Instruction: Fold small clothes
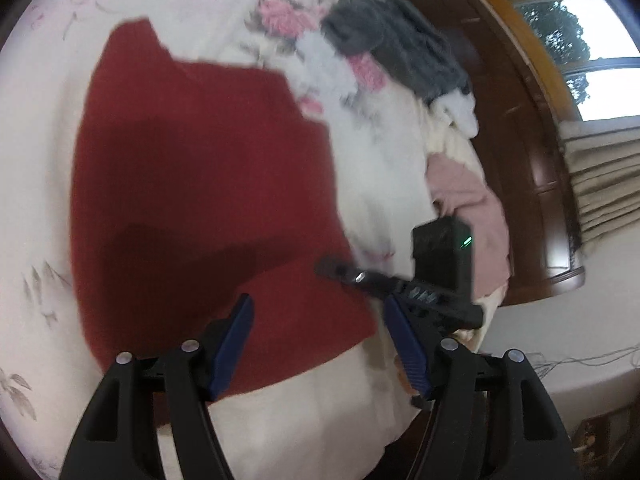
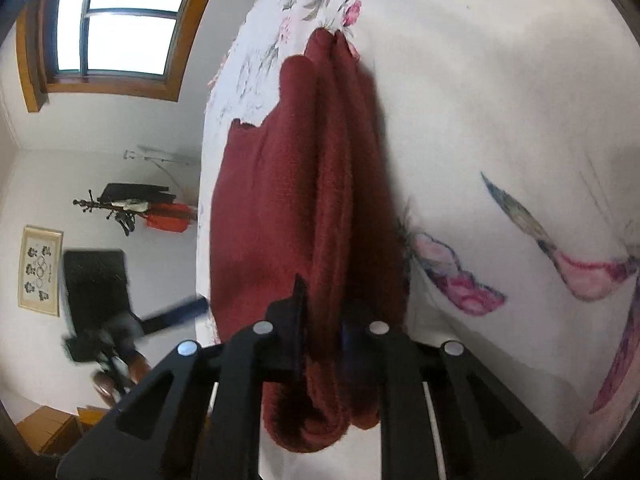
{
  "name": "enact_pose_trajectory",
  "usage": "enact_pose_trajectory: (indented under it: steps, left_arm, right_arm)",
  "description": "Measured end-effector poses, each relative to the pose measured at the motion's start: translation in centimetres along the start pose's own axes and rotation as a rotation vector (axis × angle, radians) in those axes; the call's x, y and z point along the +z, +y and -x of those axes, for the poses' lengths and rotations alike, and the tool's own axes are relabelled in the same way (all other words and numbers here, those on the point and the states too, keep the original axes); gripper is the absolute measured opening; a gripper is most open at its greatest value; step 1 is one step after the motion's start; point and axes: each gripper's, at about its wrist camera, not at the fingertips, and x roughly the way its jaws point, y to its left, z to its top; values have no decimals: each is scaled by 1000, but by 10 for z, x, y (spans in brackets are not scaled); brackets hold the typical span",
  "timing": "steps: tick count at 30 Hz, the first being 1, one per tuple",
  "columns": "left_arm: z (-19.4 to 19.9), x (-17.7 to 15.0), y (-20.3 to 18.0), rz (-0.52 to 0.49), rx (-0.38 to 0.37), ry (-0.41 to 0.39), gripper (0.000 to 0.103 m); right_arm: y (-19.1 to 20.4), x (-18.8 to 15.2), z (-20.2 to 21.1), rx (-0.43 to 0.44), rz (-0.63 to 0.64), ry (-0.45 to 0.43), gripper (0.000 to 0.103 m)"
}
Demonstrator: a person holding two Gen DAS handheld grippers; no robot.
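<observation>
1. The right gripper [image 2: 324,320] is clamped on a bunched edge of the red garment [image 1: 200,184]; keep this grip firm.
2. The left gripper [image 1: 316,344] has its jaws apart and holds nothing; the garment lies just ahead of it on the floral bedsheet [image 1: 376,184].
3. I think the fold goes well if the right gripper carries its edge low across and keeps the edges aligned.

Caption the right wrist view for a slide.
Right tongs clamp bunched folds of the red garment above the floral bedsheet.
</observation>
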Motion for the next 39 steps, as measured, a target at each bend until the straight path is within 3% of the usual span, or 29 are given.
enact_pose_trajectory:
  steps: [6, 9, 10, 11, 18, 20, 24, 26, 29, 31, 35, 37, 39]
  left_arm:
    - [-23, -17, 1, -16, -78, 47, 67]
    - [-30, -23, 3, -16, -80, 61, 67]
    - [-29, -25, 2, -25, -88, 55, 67]
    - [-27, -26, 0, -37, -97, 49, 67]
    - [-40, -30, -16, -69, -136, 80, 67]
    - [-52, -30, -14, -59, -130, 105, 67]
    - [-76, -34, -3, -16, -107, 155, 67]
    - [-82, -36, 2, 2, -114, 157, 67]
    - [-74, -36, 1, 20, -149, 180, 66]
    - [-42, -26, -8, -33, -184, 134, 66]
    - [12, 23, 4, -56, -133, -34, 67]
    - [22, 54, 22, -15, -108, -85, 66]
    - [19, 83, 44, 11, -18, -109, 66]
  right_arm:
    - [-23, -3, 5, -17, -45, -14, 13]
    - [-10, 4, 26, 40, -7, -78, 23]
    - [-5, 10, 32, 52, 1, -98, 32]
    - [3, 21, 37, 39, 11, -115, 34]
    - [38, 79, -16, -58, 70, -41, 38]
    - [39, 84, -30, -91, 86, -14, 7]
    - [49, 78, -10, -157, 181, -151, 6]
    - [24, 76, -18, -233, 124, -139, 6]
    - [11, 79, -27, -210, 100, -120, 10]
    - [16, 80, -13, -140, 93, -130, 22]
    - [48, 82, 9, -101, 164, -186, 22]
    - [60, 86, 0, -107, 200, -138, 22]
    - [58, 90, -21, -117, 196, -70, 22]
